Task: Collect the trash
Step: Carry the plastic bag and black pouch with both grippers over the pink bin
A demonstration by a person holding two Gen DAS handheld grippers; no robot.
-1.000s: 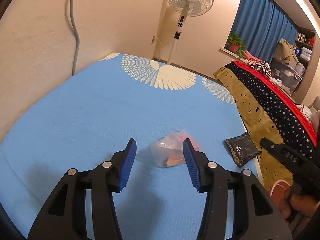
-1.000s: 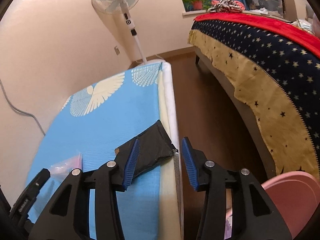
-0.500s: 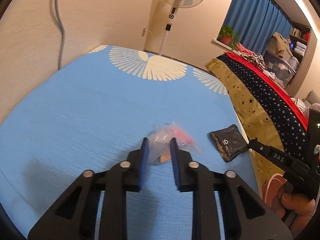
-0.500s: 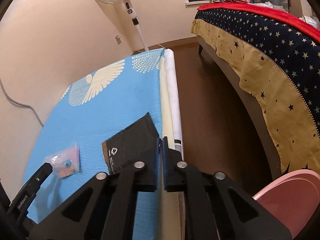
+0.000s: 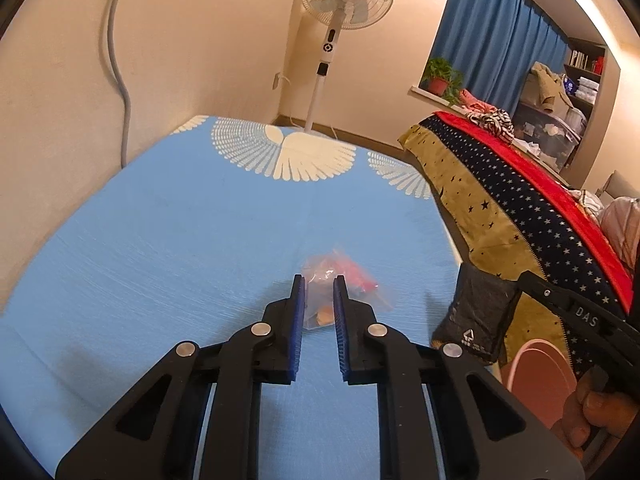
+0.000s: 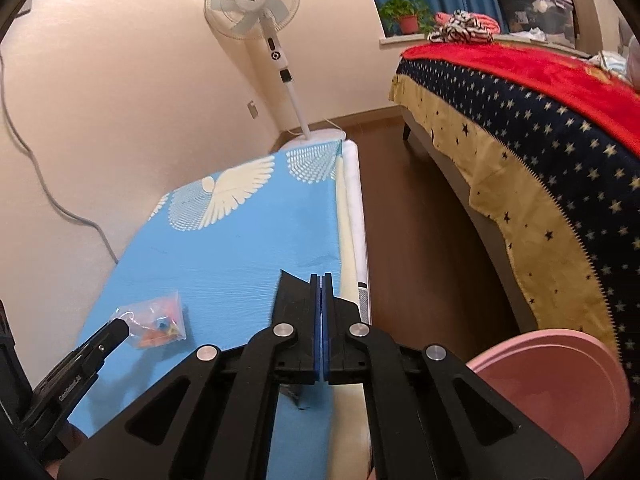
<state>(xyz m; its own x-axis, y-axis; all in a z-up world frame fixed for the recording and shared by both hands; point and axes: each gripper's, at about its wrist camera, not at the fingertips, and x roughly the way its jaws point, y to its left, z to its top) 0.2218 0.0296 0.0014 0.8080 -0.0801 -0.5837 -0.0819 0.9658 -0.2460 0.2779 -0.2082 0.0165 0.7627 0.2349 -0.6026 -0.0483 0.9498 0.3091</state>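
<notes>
- Two pieces of trash are in hand, one per tongs, apparently so both go to the pink bin (image 6: 560, 392) together.
- Left tongs (image 5: 319, 280), jaws just closing, pinch the clear plastic bag (image 5: 340, 280) at its near edge; it lies on the blue mat (image 5: 180, 240), long axis pointing away.
- Right tongs (image 6: 321, 280) are clamped flat on the black pouch (image 5: 476, 320), which hangs off the mat's right edge, long axis near vertical, logo end down.
</notes>
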